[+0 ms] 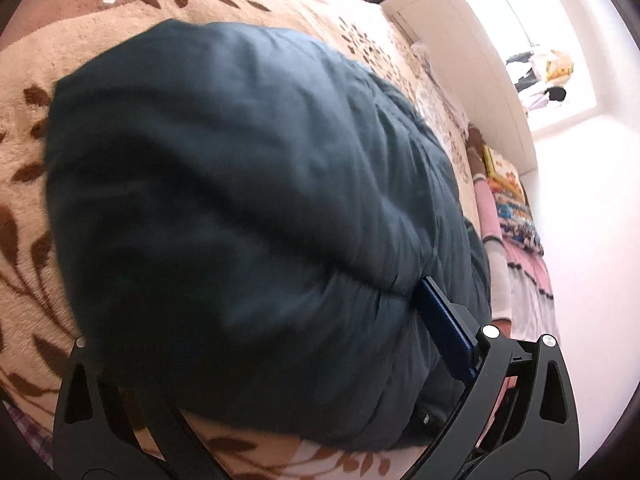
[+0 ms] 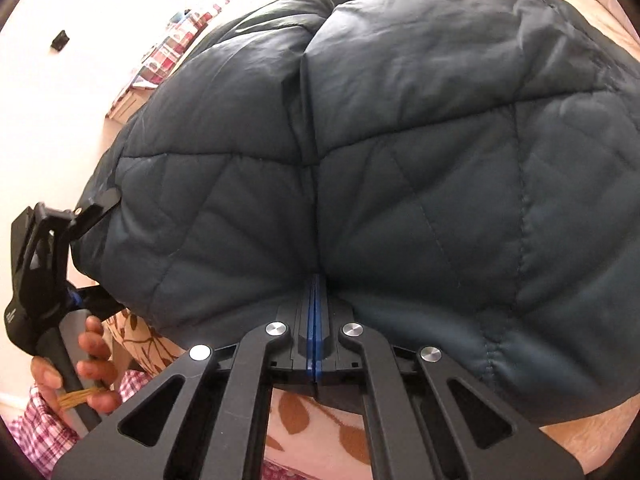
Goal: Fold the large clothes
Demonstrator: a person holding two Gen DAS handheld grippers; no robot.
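Right gripper: jaws pressed together, the blue pads meeting in one line; their tips are sunk in a tight pucker of the dark quilted jacket, with a thin pinch of its near edge apparently caught between them.
Left gripper: jaws spread as wide as they go, one blue pad lying against the jacket's right side, the other finger hidden under the padded bulk; the jacket bulges between the fingers, not squeezed. In the right wrist view this gripper sits at the jacket's left edge.
Hand: wrapped round the left gripper's grey handle, below the jacket's left corner; a checked sleeve below it.
Jacket: bunched in a puffy heap on the leaf-patterned blanket, filling most of both views.
Blanket: beige with brown leaves, showing beyond the jacket and under its near edge.
White cabinet: beyond the jacket to the right in the left wrist view.
Folded cloths: pink and patterned, stacked right of the jacket.
Checked fabric: past the jacket's far left side.
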